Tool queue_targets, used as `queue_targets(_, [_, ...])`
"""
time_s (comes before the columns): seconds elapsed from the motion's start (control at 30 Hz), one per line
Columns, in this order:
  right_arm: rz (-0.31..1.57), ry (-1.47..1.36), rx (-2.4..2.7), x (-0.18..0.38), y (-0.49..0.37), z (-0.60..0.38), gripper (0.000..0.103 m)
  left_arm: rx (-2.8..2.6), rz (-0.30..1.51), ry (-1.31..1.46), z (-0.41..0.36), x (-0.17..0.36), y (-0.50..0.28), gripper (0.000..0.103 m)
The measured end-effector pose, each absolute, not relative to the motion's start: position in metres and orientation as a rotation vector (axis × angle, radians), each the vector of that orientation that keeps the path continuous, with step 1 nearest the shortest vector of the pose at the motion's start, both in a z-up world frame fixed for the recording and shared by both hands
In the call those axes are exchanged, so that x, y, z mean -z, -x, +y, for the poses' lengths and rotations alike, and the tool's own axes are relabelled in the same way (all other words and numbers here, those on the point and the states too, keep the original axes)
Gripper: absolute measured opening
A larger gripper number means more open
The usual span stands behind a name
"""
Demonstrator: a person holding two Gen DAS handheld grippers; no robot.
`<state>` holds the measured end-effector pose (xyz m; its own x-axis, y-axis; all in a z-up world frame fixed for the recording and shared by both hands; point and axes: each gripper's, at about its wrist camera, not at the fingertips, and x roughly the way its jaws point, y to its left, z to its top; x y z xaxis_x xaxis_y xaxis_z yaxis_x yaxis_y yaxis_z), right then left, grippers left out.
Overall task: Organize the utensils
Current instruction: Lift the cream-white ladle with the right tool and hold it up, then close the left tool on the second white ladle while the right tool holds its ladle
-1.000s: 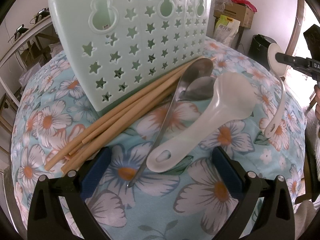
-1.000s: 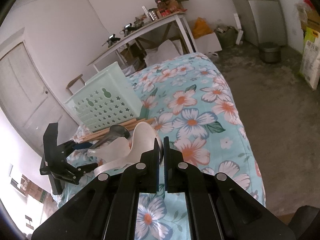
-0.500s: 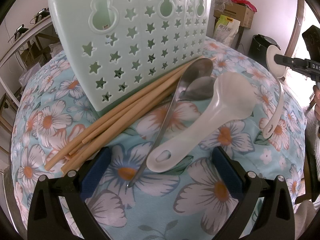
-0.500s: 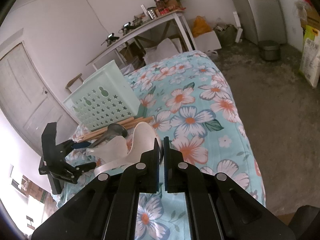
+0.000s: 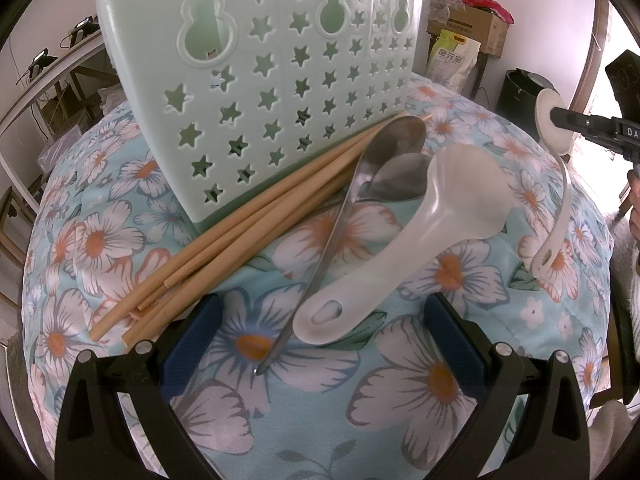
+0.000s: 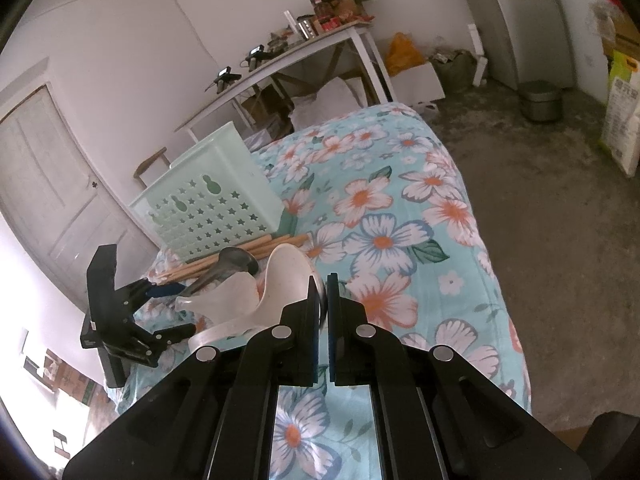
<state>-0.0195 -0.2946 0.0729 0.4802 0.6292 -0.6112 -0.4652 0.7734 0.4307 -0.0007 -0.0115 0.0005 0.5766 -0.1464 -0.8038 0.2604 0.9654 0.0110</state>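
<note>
A mint green basket (image 5: pixel 272 80) with star holes stands on the floral cloth (image 5: pixel 328 408); it also shows in the right wrist view (image 6: pixel 208 208). Against its base lie several bamboo chopsticks (image 5: pixel 240 220), two metal spoons (image 5: pixel 384 160) and a translucent white rice paddle (image 5: pixel 420 224). My left gripper (image 5: pixel 320 344) is open, just short of the paddle's handle end. My right gripper (image 6: pixel 323 284) is shut on the bowl of a white ladle spoon (image 6: pixel 280 284), held above the cloth; it shows at the right of the left wrist view (image 5: pixel 556 184), handle hanging down.
The cloth-covered surface drops off to a bare concrete floor (image 6: pixel 560 220) on the right. A long table (image 6: pixel 288 64) with clutter stands by the far wall. Boxes and a bag (image 5: pixel 452 56) stand behind the basket.
My right gripper has carried the white ladle spoon slightly higher and toward the basket. The left gripper and the utensils on the cloth have not moved.
</note>
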Motion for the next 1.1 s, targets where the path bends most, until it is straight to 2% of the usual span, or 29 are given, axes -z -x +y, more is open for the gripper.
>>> queue_targets(0.97, [0.816, -0.254, -0.605, -0.066, 0.008, -0.321, 0.002, 0.237, 0.926, -0.139, -0.008, -0.001, 0.001, 0.099])
queue_targets(1.1, [0.800, -0.260, -0.588, -0.069, 0.006, -0.330, 0.002, 0.266, 0.969, -0.168, 0.000, -0.004, 0.010, 0.099])
